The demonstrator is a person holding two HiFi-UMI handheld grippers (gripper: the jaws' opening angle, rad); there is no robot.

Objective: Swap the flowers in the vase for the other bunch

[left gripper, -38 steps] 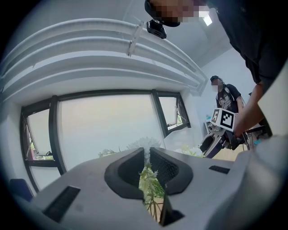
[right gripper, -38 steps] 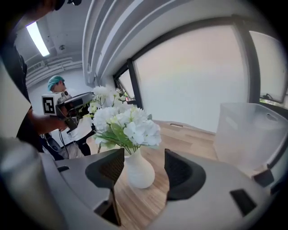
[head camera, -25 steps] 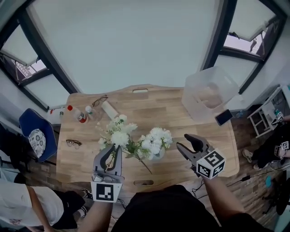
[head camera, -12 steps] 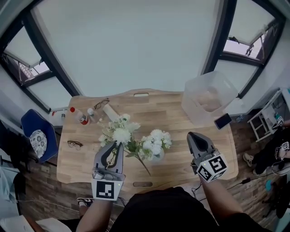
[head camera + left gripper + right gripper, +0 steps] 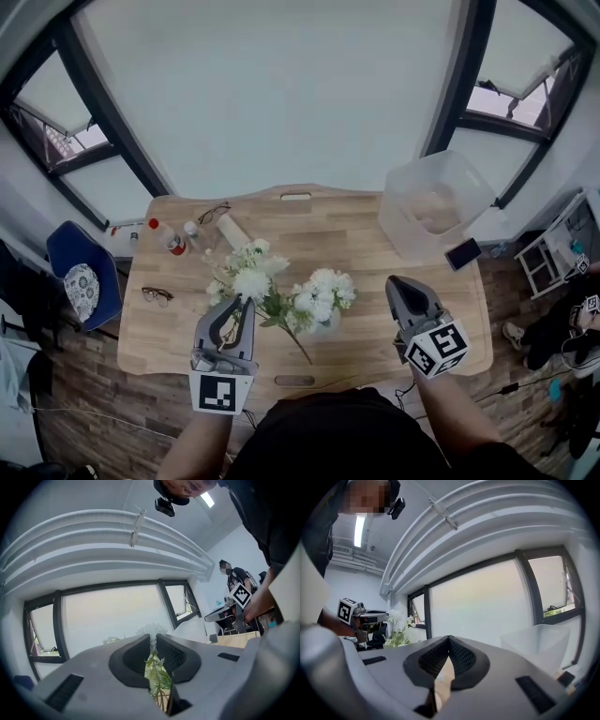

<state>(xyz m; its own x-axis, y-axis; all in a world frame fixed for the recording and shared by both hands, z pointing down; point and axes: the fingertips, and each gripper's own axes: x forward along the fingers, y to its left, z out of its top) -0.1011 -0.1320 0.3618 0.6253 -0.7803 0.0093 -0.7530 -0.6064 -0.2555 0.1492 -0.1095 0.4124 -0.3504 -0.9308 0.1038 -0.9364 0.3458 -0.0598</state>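
A bunch of white flowers [image 5: 246, 274] with green leaves hangs over the wooden table [image 5: 375, 246], left of centre. My left gripper [image 5: 241, 305] is shut on its stems. In the left gripper view green stems and a white bloom [image 5: 153, 665] fill the narrow gap of the left gripper [image 5: 153, 641]. A second white bunch [image 5: 323, 289] stands in a small glass vase [image 5: 328, 322] just to the right. A thin stem [image 5: 300, 347] slants toward the table's front edge. My right gripper [image 5: 399, 283] is held right of the vase, shut and empty, as the right gripper [image 5: 448, 643] view confirms.
A clear plastic box [image 5: 433, 208] stands at the back right with a dark phone [image 5: 463, 253] beside it. Two pairs of glasses [image 5: 208, 214] [image 5: 155, 295], small bottles [image 5: 169, 241] and a white tube [image 5: 230, 230] lie at the back left. A blue chair [image 5: 80, 277] is off the left edge.
My right gripper's jaws have gone from open to shut and it has risen slightly beside the vase. The left gripper and its bunch have stayed put.
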